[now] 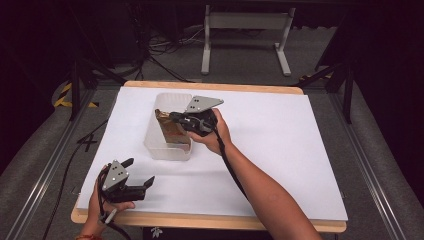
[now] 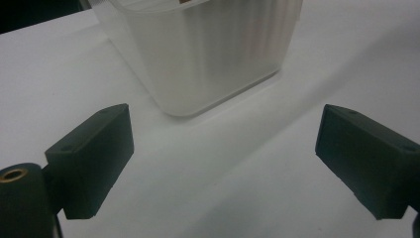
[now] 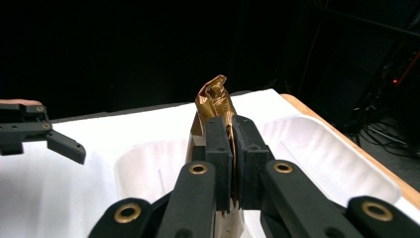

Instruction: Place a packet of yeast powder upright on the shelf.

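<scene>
Centre frame, the right gripper [image 1: 172, 117] pinches a gold packet [image 3: 214, 101] upright, its long axis vertical, over a translucent tub [image 1: 168, 150]; lower left, the left gripper [image 1: 138, 173] gapes empty.

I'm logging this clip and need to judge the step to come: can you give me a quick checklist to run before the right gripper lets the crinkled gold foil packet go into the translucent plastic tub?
1. Right gripper shut on the crinkled gold foil packet: ok, jaws pinch the foil.
2. Packet over the translucent plastic tub: ok, in the high view it stands inside the rim.
3. Packet's lower end resting on the tub floor: cannot tell.
4. Left gripper clear of the tub: ok, it sits near the table's front edge, jaws open, holding nothing.
5. Tub upright on the white table: ok.
6. Room left in the tub: ok, the far end looks free.
</scene>
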A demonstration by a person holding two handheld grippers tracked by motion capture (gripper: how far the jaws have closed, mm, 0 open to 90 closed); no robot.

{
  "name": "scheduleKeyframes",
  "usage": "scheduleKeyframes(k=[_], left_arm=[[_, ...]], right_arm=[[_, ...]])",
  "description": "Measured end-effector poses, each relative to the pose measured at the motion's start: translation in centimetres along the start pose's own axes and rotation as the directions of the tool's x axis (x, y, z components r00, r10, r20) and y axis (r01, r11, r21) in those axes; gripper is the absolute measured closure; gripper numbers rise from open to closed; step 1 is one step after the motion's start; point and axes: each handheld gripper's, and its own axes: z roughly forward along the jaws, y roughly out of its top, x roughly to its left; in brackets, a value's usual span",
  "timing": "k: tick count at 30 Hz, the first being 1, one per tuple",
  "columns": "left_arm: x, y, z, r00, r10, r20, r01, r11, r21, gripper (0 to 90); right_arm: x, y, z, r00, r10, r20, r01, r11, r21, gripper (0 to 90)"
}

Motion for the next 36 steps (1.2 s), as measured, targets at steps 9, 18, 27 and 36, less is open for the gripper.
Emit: scheduleKeyframes(k=[9, 18, 27, 36], left_arm=[[0.00, -0.01, 0.05, 1.0000, 0.000, -0.002, 0.000, 1.0000, 0.005, 8.6], [0.06, -0.04, 0.15, 1.0000, -0.008, -0.003, 0.008, 0.9999, 0.007, 8.5], [0.17, -0.10, 0.11, 1.0000, -0.006, -0.002, 0.006, 0.9999, 0.009, 8.5], [0.16, -0.08, 0.11, 1.0000, -0.006, -0.004, 0.006, 1.0000, 0.008, 8.5]], right_arm=[[-0.32, -0.26, -0.17, 0.9999, 0.006, 0.010, -0.006, 1.000, 0.005, 85.7], [-0.71, -0.20, -0.30, 0.9999, -0.003, 0.015, 0.002, 0.999, 0.033, 84.7], [-0.70, 0.07, -0.21, 0.9999, 0.000, 0.013, -0.001, 0.999, 0.050, 78.6], [-0.61, 0.36, -0.35, 0.9997, -0.010, 0.025, 0.008, 0.998, 0.065, 72.8]])
